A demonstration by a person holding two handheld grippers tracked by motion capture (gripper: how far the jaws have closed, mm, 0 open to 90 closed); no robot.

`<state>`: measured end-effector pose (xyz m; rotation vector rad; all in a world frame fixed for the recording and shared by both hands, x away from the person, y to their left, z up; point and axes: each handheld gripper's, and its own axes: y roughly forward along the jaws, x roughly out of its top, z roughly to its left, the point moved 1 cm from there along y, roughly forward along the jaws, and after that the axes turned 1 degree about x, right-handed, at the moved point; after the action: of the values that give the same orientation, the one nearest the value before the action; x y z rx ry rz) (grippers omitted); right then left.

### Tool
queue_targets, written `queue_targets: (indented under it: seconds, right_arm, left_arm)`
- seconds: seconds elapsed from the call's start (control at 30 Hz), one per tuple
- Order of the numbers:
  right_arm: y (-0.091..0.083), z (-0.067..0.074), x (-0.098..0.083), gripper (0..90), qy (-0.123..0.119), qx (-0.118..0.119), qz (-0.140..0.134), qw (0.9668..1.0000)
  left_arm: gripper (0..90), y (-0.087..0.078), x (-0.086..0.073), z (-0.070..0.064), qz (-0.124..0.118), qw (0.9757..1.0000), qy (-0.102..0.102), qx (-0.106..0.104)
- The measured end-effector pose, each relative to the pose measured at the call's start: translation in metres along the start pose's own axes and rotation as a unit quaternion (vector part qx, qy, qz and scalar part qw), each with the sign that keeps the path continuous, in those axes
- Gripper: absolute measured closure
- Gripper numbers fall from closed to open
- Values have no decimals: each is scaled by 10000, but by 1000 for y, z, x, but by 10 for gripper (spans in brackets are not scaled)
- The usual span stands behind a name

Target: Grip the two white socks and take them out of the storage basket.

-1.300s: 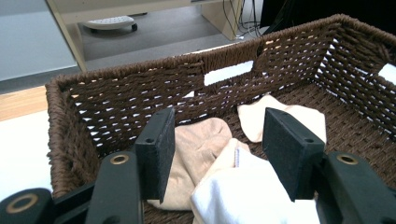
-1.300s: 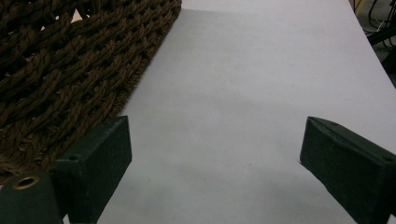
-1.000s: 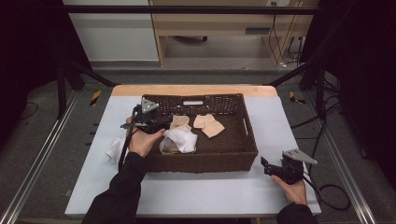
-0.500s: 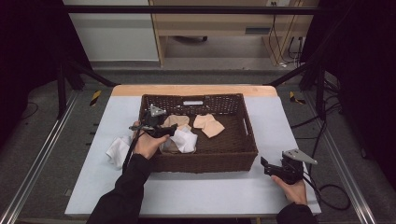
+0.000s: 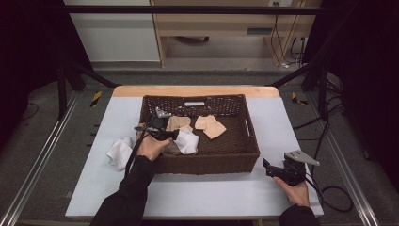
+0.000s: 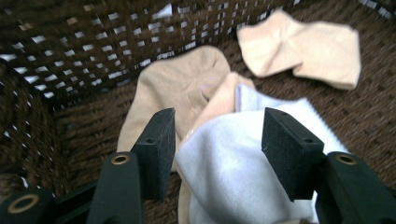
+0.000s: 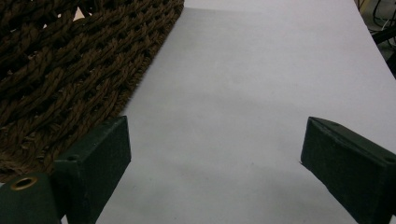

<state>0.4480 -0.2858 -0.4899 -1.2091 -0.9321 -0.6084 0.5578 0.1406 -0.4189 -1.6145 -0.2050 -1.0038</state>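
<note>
Your left gripper hangs with fingers wide over the white sock in the basket; close carelessly and you'll pinch the beige sock beneath too.

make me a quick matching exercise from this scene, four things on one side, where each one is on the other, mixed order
Things:
1. white sock
2. second white sock
3. left hand-held gripper
4. right hand-held gripper

Places:
A. on the table, left of the basket
B. low over the table, by the basket's right front corner
C. inside the basket, partly on a beige sock
D. inside the basket, open jaws either side of a white sock

Pairs: 1-C, 2-A, 3-D, 4-B
</note>
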Motion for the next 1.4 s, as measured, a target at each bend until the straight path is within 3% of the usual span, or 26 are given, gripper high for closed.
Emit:
queue_targets:
  seconds: [0.13,0.3,0.43,0.53,0.57,0.6,0.63,0.67,0.7,0.73,0.77,0.8,0.83,0.87,0.9,0.93,1.0,1.03,1.07,1.1,1.2,1.23,1.27,1.3,1.33,1.4]
  right_arm:
    - [0,0,0,86,2,4,20,10000]
    - [0,0,0,86,7,6,15,10000]
    - [0,0,0,86,0,9,12,10000]
    - [0,0,0,86,2,11,17,10000]
    - [0,0,0,86,2,11,17,10000]
    - [0,0,0,86,0,12,18,10000]
    - [0,0,0,86,0,12,18,10000]
    - [0,0,0,86,4,9,16,10000]
    - [0,0,0,86,4,9,16,10000]
    - [0,0,0,86,-1,6,10,10000]
    - [0,0,0,86,-1,6,10,10000]
    - [0,0,0,86,2,8,11,10000]
    - [0,0,0,86,6,8,18,10000]
    - [0,0,0,86,3,6,17,10000]
    - [0,0,0,86,3,6,17,10000]
    - [0,0,0,86,8,9,16,10000]
    - [0,0,0,86,6,10,17,10000]
    - [0,0,0,86,6,10,17,10000]
    - [0,0,0,86,3,10,11,10000]
    - [0,0,0,86,3,10,11,10000]
    - [0,0,0,86,9,17,18,10000]
    - [0,0,0,86,2,9,11,10000]
    - [0,0,0,86,1,11,11,10000]
    - [0,0,0,86,1,11,11,10000]
    - [0,0,0,86,4,10,11,10000]
    - [0,0,0,86,1,10,12,10000]
  left_arm:
    - [463,6,0,-1,308,9995,40,-17]
    - [693,9,0,-2,487,9988,59,-64]
    - [833,9,0,-1,467,9989,16,-65]
    - [858,3,1,1,165,9998,-30,-147]
    - [860,3,1,1,165,9998,-30,-147]
    - [862,-1,1,1,-30,9999,-39,-161]
    - [864,-1,1,1,-30,9999,-39,-161]
    - [864,-5,2,2,-197,9997,-45,-151]
    - [865,-5,2,2,-197,9997,-45,-151]
    - [865,-9,3,2,-440,9989,-62,-144]
    - [865,-9,3,2,-440,9989,-62,-144]
    - [865,-14,5,2,-696,9974,-78,-156]
    - [865,-14,5,2,-696,9974,-78,-156]
    - [865,-19,7,2,-973,9952,-87,-103]
    - [865,-19,7,2,-973,9952,-87,-103]
    - [865,-23,10,1,-1224,9923,-115,-130]
    - [865,-26,12,1,-1332,9910,-113,-109]
    - [865,-29,13,0,-1444,9893,-132,-143]
    - [865,-36,17,0,-1657,9859,-153,-155]
    - [866,-36,17,0,-1657,9859,-153,-155]
    - [867,-50,25,0,-1958,9802,-215,-208]
    - [867,-50,25,0,-1958,9802,-215,-208]
    - [867,-57,28,1,-2121,9766,-258,-252]
    - [867,-57,28,1,-2121,9766,-258,-252]
    - [867,-65,31,2,-2235,9738,-297,-293]
    - [868,-73,33,3,-2352,9710,-301,-312]
